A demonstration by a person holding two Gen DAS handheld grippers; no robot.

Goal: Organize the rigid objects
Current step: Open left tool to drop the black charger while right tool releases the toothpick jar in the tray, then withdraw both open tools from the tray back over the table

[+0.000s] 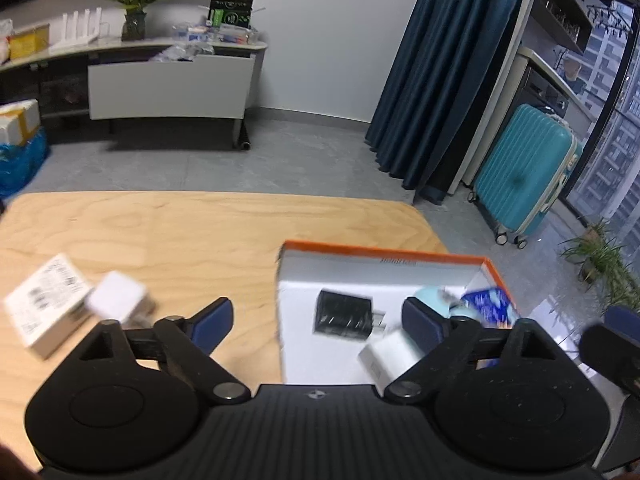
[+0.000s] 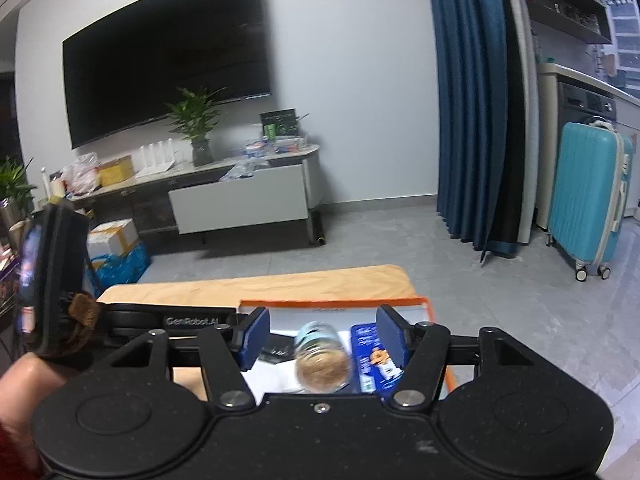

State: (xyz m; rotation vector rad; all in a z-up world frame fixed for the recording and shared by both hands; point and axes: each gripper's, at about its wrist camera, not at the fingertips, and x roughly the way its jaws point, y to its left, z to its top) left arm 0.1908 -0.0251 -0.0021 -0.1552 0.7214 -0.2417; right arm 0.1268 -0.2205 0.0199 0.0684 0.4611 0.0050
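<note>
In the left wrist view my left gripper stands wide open over the near edge of an orange-rimmed white box. A black charger lies in the box between the fingers, untouched. A white charger lies by the right finger. In the right wrist view my right gripper is open above the same box. A glass jar with brown contents lies between its fingers with gaps on both sides. A blue packet lies beside the jar.
On the wooden table, left of the box, lie a labelled white carton and another white charger. Beyond the table are grey floor, a TV cabinet, blue curtains and a teal suitcase. A hand shows at lower left.
</note>
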